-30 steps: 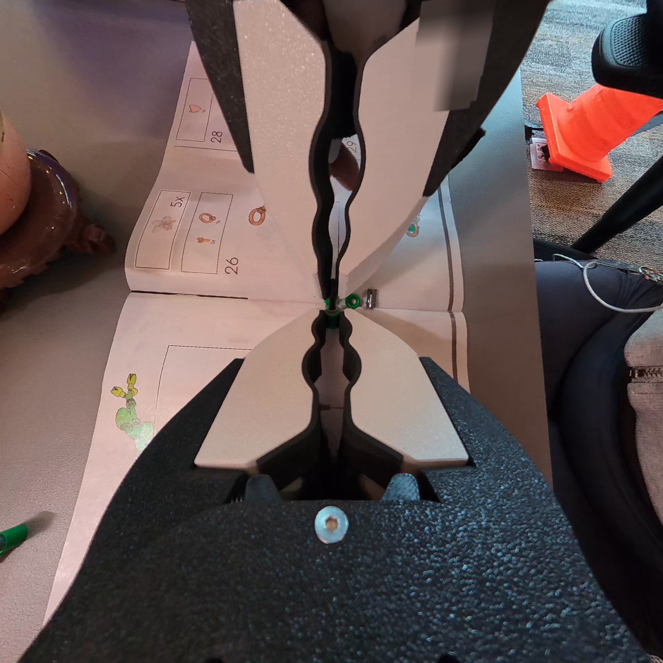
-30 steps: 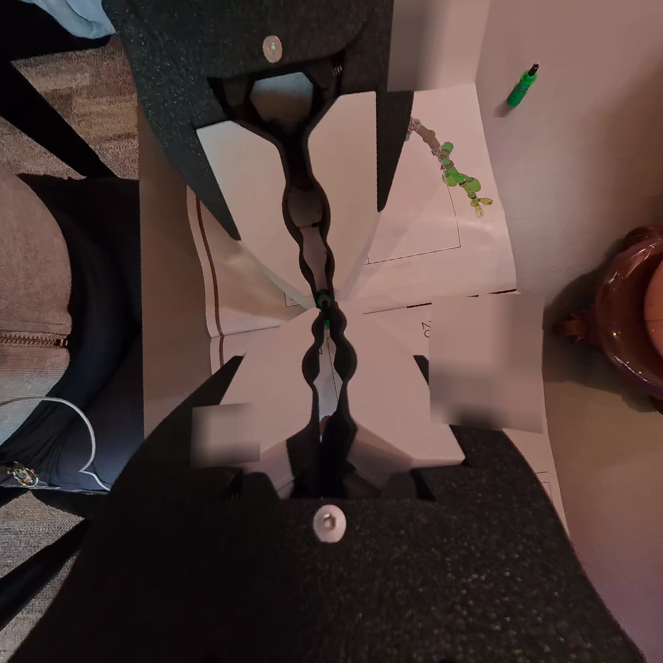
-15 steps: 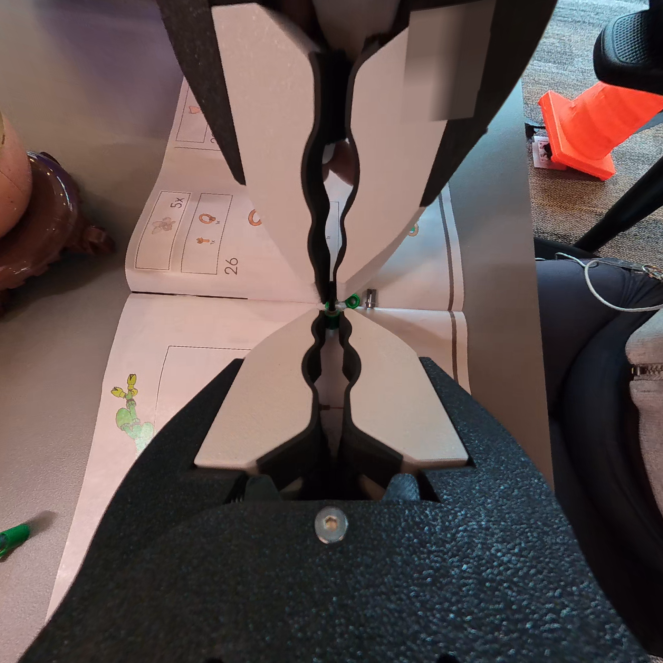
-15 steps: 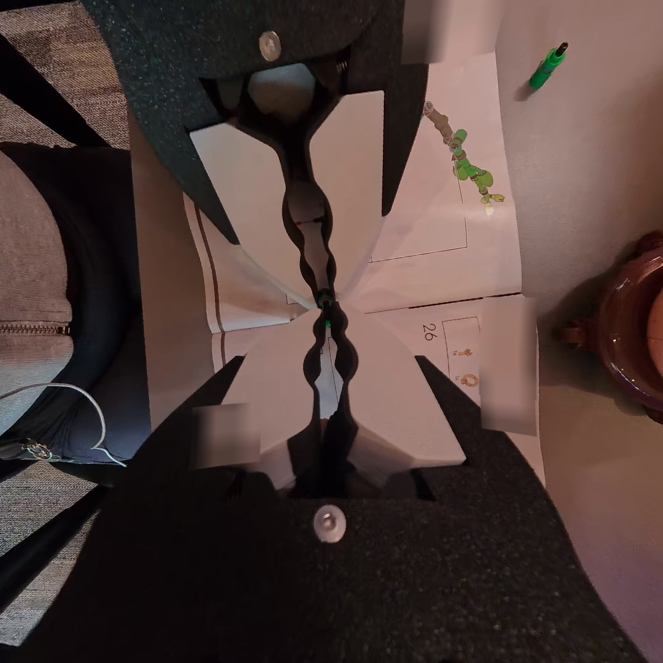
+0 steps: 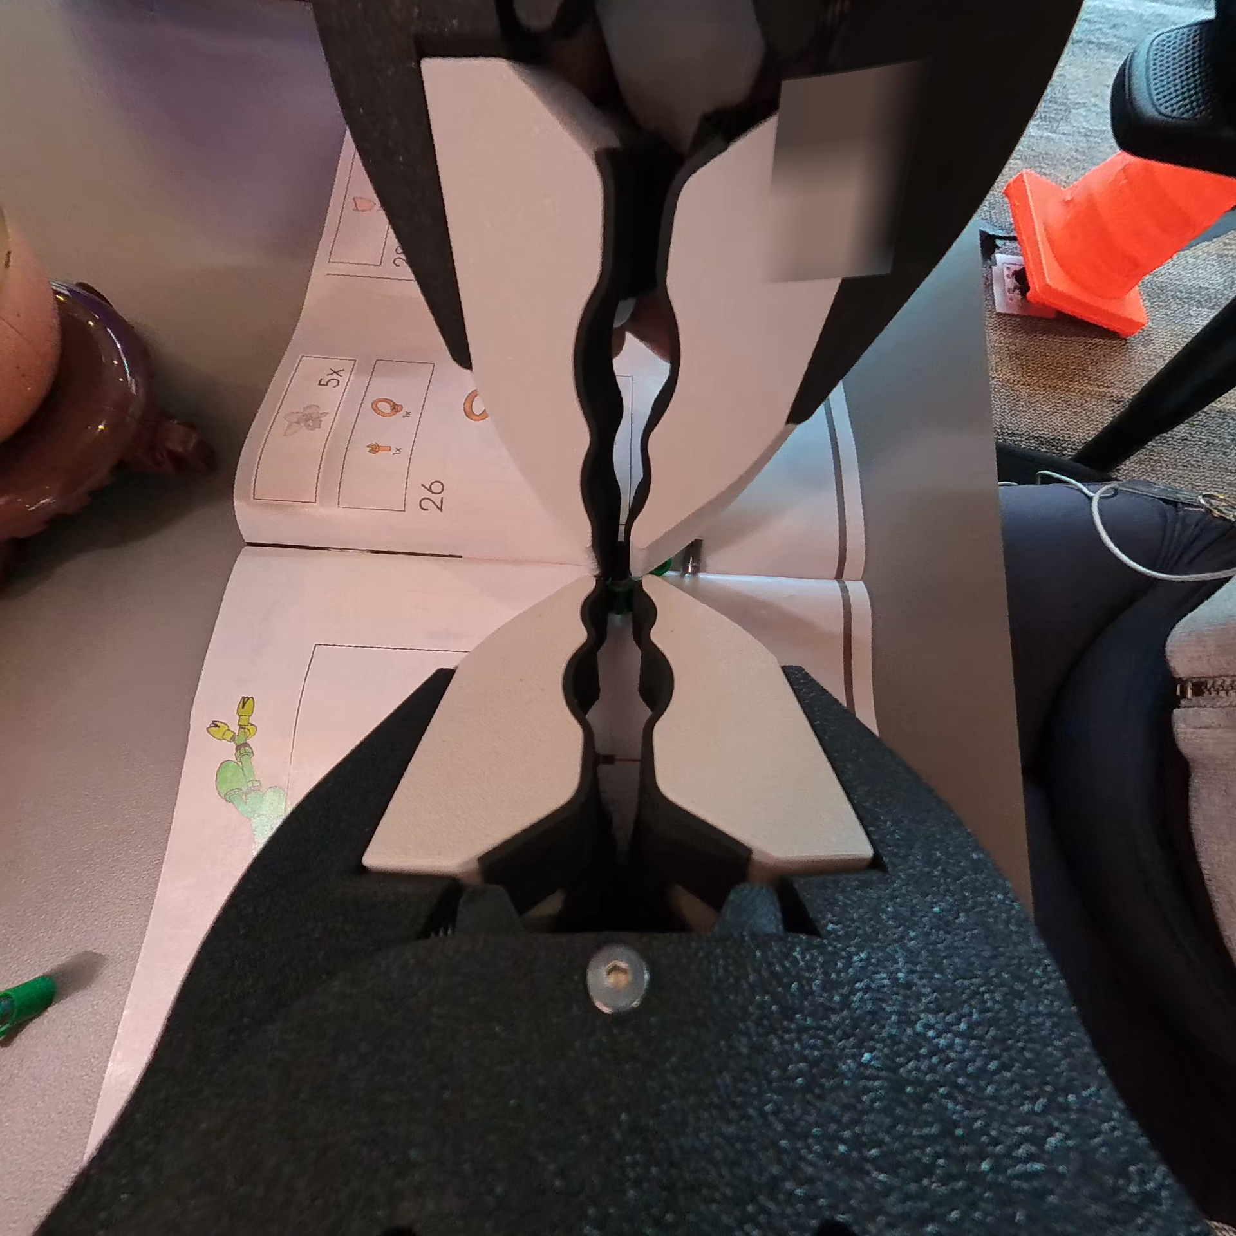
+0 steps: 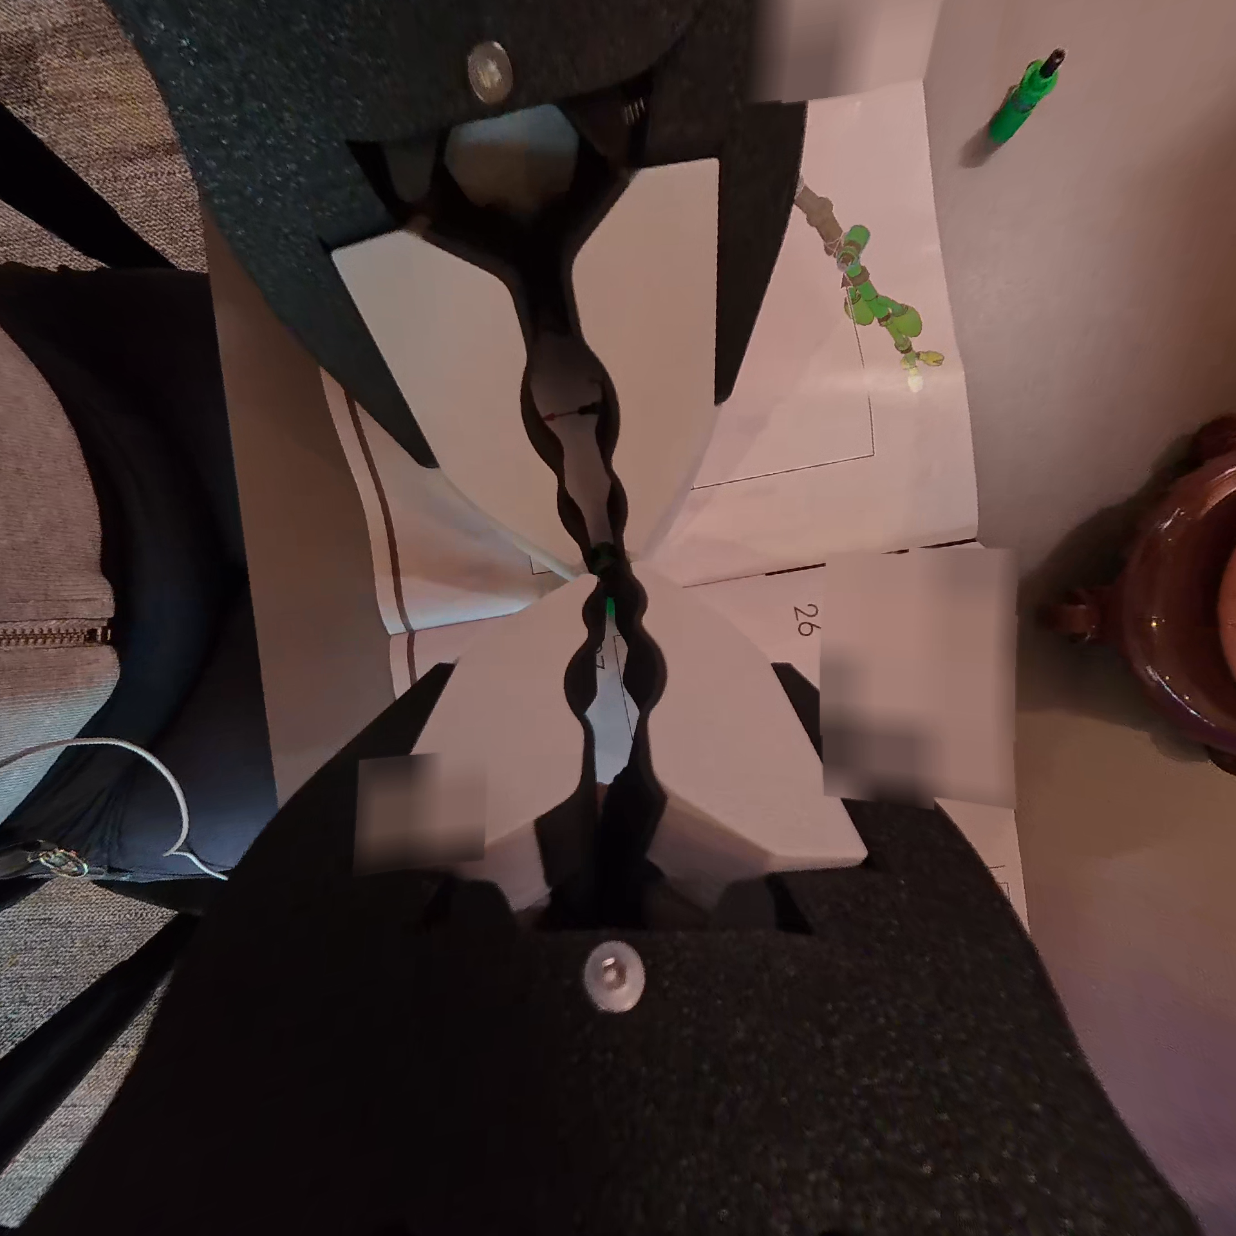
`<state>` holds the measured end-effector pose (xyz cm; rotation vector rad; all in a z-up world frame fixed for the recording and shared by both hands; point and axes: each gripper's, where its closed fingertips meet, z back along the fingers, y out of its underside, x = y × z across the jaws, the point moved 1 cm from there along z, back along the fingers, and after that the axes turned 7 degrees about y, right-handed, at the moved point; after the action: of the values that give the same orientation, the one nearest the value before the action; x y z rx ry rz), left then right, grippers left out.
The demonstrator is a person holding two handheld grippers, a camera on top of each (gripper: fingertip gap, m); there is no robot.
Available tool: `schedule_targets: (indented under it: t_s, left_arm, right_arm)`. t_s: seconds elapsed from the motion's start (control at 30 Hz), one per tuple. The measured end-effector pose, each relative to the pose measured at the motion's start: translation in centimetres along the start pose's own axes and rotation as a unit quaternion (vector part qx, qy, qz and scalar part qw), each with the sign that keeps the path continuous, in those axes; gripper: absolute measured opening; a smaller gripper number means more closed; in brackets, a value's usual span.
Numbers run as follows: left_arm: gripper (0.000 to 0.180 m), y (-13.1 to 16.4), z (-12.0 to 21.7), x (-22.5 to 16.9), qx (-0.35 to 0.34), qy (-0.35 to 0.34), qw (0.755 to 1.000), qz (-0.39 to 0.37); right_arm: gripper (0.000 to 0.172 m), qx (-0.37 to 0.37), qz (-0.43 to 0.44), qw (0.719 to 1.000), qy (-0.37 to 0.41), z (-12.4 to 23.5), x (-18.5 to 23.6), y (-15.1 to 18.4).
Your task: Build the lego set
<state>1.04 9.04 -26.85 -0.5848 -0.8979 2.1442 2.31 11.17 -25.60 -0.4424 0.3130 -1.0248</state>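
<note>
Left wrist view: left gripper jaws clenched on a small green plastic piece, tip to tip with the right gripper, over an open white instruction booklet on the grey bench, small green ring and small grey metal piece on the booklet's fold just beside the tips, brown glazed pot at left; right wrist view: right gripper jaws clenched on a thin green piece, green pen-like tool lying far off on the bench.

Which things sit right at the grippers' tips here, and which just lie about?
At the tips: left gripper, shut on a small green piece; right gripper; green ring; small metal part; open booklet underneath.
Lying about: green stick; brown glazed vessel; orange cone on the floor.
</note>
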Motion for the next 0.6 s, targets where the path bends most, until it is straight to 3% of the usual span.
schedule_targets:
  t_s: [0.1,0.17,0.2,0.3,0.6]
  left_arm:
    - [0.006,0.0,0.0,-0.1,0.0,0.001,1.0,0.001]
    - [0.006,0.1,0.0,-0.1,0.0,0.006,1.0,-0.001]
    - [0.006,0.0,-0.1,-0.2,0.001,0.006,1.0,-0.003]
    - [0.006,0.0,0.0,-0.2,0.001,0.006,1.0,-0.003]
    - [0.006,0.0,0.0,-0.2,0.001,0.006,1.0,-0.003]
  right_arm:
    - [0.003,-0.006,-0.015,1.0,0.002,0.0,0.0,0.0]
    - [0.021,0.0,-0.027,1.0,0.001,0.3,-0.3,0.1]
    - [0.023,-0.008,-0.03,0.999,-0.006,0.6,-0.3,0.0]
    - [0.008,-0.029,-0.028,0.999,-0.008,1.7,-0.6,-0.2]
    - [0.001,-0.027,-0.014,0.999,-0.021,0.7,0.0,-0.2]
